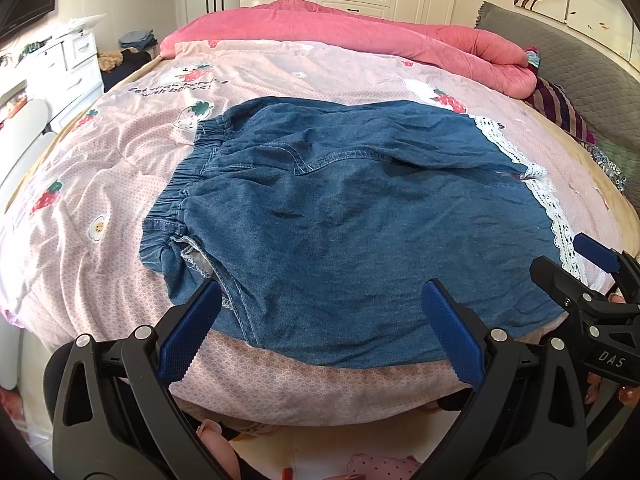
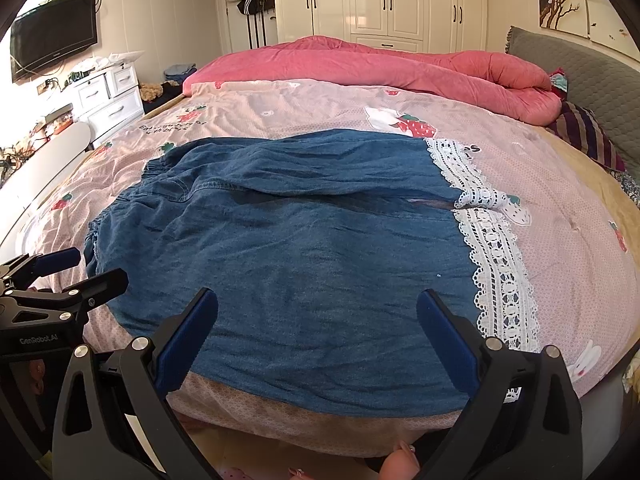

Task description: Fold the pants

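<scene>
Blue denim pants [image 1: 340, 216] with an elastic waistband [image 1: 176, 188] on the left and white lace hems [image 1: 536, 200] on the right lie flat across the pink bedspread. They also show in the right wrist view [image 2: 300, 264], lace hems [image 2: 496, 256] at right. My left gripper [image 1: 320, 304] is open and empty, hovering over the near edge of the pants by the waist side. My right gripper [image 2: 316, 312] is open and empty over the near edge toward the hem side. Each gripper shows in the other's view, the right one [image 1: 568, 264] and the left one [image 2: 76, 272].
The pink strawberry bedspread [image 2: 560, 240] covers the bed. A rolled coral quilt [image 2: 380, 64] lies at the far side, with a striped cloth [image 2: 588, 132] and grey headboard [image 2: 580, 68] at right. White drawers [image 2: 108, 96] and a wall TV [image 2: 52, 32] stand at left.
</scene>
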Tool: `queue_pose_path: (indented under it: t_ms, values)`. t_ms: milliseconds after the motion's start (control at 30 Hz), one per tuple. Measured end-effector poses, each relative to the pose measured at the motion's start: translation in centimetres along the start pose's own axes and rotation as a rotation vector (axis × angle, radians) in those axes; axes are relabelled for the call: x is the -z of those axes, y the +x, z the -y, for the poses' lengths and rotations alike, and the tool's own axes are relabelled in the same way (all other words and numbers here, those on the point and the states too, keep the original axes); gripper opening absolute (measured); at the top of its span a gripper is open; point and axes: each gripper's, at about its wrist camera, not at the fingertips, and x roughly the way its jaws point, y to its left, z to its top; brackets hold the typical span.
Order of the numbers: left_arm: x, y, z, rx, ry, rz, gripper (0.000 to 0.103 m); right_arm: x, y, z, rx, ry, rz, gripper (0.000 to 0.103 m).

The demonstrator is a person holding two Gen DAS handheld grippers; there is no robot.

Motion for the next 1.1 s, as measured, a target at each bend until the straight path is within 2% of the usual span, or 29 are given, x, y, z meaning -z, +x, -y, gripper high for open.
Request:
queue_pose_path:
  t_ms: [333,633,867,1000,1100]
  values:
    - [-0.2,0.3,-0.2,0.004,-0.01,-0.008,0.094,-0.6,0.8,0.0,-0.014,-0.021,-0.009,0.099]
    - [-1.6,1.7,-1.1,-0.003,-0.029,-0.02,0.094,-2.8,2.7,0.4,-0.04,-0.048,-0.022,0.099]
    - [-4.7,3.5,-2.8,-0.019,-0.036,-0.018,0.094,-6.3,5.8,0.7,-0.1,-0.073,-0.052,0.099]
    - [-7.8,5.0,-4.8,-0.035,-0.054,-0.013,0.094,-9.4,7.6,0.0,-0.142,-0.133,-0.047,0.099]
    - [-10.2,6.5,-6.2,-0.067,-0.035,-0.005,0.094,-12.0,9.7,-0.7,-0.194,-0.181,-0.085,0.099]
